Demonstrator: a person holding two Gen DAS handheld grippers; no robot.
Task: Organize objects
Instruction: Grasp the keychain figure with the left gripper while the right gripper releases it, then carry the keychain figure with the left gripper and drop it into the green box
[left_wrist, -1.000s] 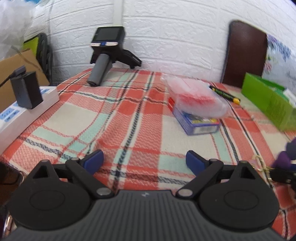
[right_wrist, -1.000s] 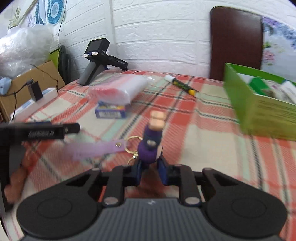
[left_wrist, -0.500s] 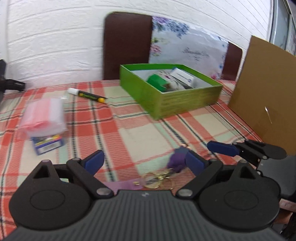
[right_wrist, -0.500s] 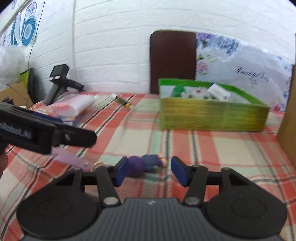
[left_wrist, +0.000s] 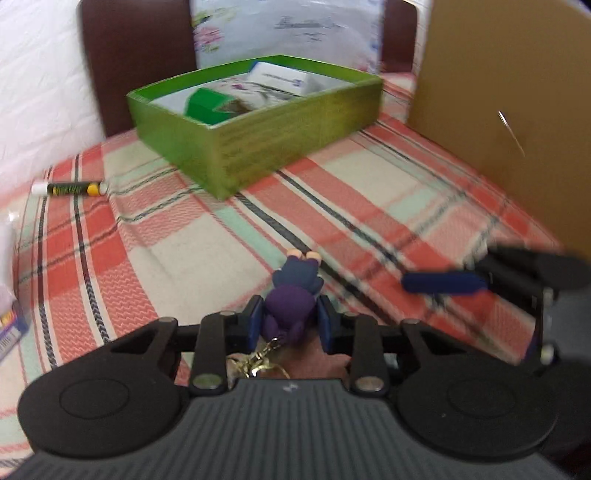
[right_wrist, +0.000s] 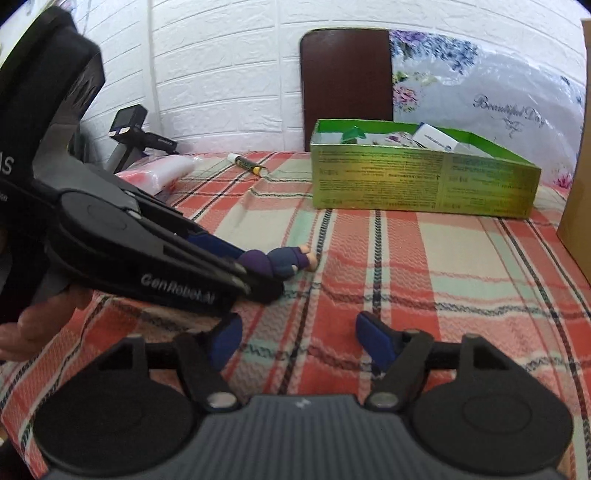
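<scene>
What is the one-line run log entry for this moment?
left gripper: shut on doll keychain | right gripper: opening, nothing between fingers | green box: not reached

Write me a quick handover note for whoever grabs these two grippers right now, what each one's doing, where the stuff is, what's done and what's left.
Left gripper: shut on the purple doll keychain, low over the plaid tablecloth; its key rings hang behind the fingers.
Right gripper: jaws opening, nothing between them.
Green box: at the back of the table, already holding a few items.
Marker: loose on the cloth, left of the box.
Red-and-clear bag: at the far left.
Done: keychain gripped by the left.
Left: probably carry it to the box, then deal with the marker and bag.
</scene>
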